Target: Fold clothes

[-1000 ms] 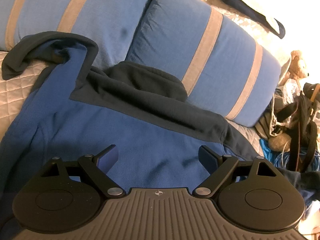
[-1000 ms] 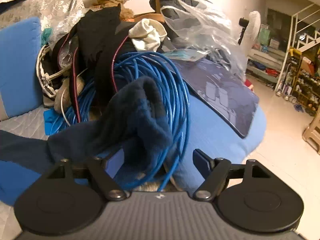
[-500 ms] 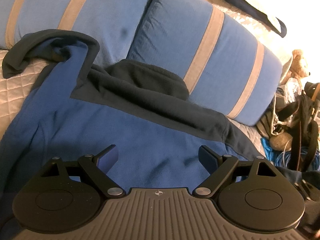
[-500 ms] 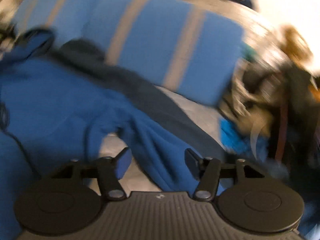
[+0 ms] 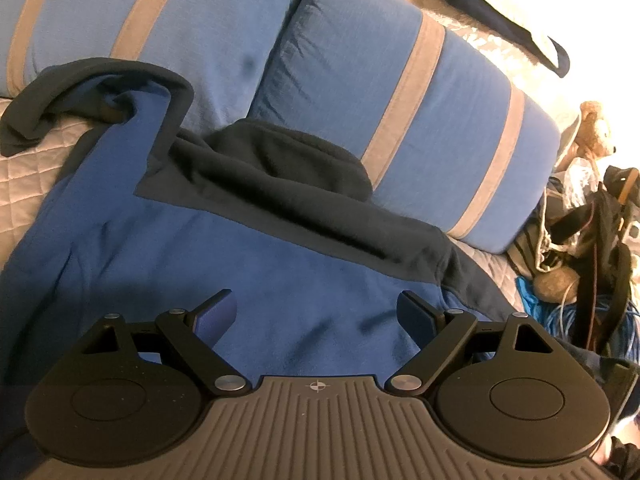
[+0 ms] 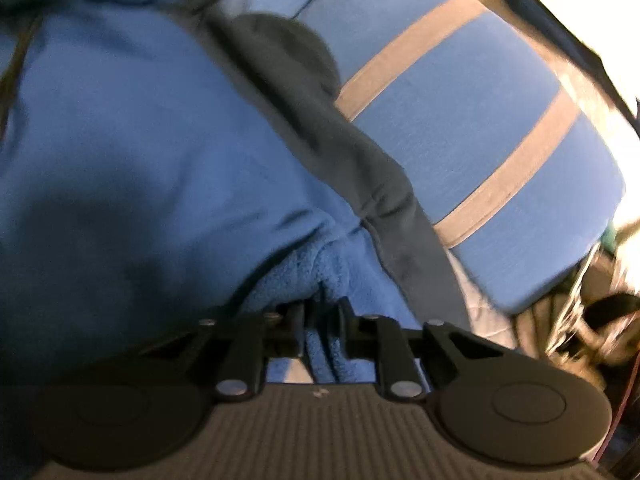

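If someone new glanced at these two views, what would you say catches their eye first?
First, the big blue fleece hoodie with navy hood and trim, spread over the quilted bed against two blue pillows with tan stripes. Next, the right gripper, its jaws closing on a bunched fold of that fleece, while the left gripper hovers open above it. A cluttered pile with a teddy bear sits at the right.

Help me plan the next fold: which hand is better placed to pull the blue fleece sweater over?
Right. The right gripper has its jaws closing on a bunched fold of the blue fleece sweater; the left gripper hangs open above it.
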{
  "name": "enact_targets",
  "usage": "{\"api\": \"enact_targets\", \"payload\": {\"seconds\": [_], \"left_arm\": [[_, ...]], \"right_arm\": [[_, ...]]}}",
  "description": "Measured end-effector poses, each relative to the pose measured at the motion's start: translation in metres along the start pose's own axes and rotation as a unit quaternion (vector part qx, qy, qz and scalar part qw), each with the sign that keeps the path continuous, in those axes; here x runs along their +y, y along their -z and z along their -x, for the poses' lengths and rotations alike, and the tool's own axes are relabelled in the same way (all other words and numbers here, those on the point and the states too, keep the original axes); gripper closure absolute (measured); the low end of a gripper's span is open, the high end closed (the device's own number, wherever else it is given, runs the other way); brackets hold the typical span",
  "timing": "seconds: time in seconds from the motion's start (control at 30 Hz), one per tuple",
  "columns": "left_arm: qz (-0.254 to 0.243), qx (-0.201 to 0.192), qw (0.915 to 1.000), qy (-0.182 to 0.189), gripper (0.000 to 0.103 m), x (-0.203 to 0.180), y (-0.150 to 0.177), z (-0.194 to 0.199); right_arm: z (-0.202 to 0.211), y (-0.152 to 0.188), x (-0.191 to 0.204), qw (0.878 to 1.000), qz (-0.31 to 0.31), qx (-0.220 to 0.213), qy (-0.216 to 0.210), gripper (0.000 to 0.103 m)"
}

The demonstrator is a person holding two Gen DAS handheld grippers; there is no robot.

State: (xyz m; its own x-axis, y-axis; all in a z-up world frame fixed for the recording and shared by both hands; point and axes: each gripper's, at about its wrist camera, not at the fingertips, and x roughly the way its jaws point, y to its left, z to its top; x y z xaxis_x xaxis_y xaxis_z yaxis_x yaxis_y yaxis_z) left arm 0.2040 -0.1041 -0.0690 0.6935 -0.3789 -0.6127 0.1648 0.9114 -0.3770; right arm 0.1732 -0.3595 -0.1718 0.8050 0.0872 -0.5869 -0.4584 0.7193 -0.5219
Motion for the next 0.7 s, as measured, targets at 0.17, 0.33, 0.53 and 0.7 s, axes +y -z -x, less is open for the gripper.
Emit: {"api": "enact_targets", "payload": {"seconds": [0.17,0.33,0.53,0.7], "left_arm": [[0.000,0.000,1.0000,-0.001,0.015,0.000,0.000,0.000],[0.003,0.001,1.0000,0.001,0.015,0.000,-0.001,0.001],[0.005,0.001,1.0000,0.004,0.015,0.000,0.000,0.002],[0.005,-0.003,0.9999,0.012,0.015,-0.001,-0.001,0.004]], "right_arm": [[0.000,-0.001,0.004,0.998,-0.055,0.007,-0.013,0.085],[0.009,0.002,-0.005,0.998,-0.067,0.012,0.000,0.048],[0.057,0.016,-0.035,0.992,-0.120,-0.014,0.036,0.028],[0.093,0.057,-0.089,0.981,-0.158,0.005,0.113,0.028]]}}
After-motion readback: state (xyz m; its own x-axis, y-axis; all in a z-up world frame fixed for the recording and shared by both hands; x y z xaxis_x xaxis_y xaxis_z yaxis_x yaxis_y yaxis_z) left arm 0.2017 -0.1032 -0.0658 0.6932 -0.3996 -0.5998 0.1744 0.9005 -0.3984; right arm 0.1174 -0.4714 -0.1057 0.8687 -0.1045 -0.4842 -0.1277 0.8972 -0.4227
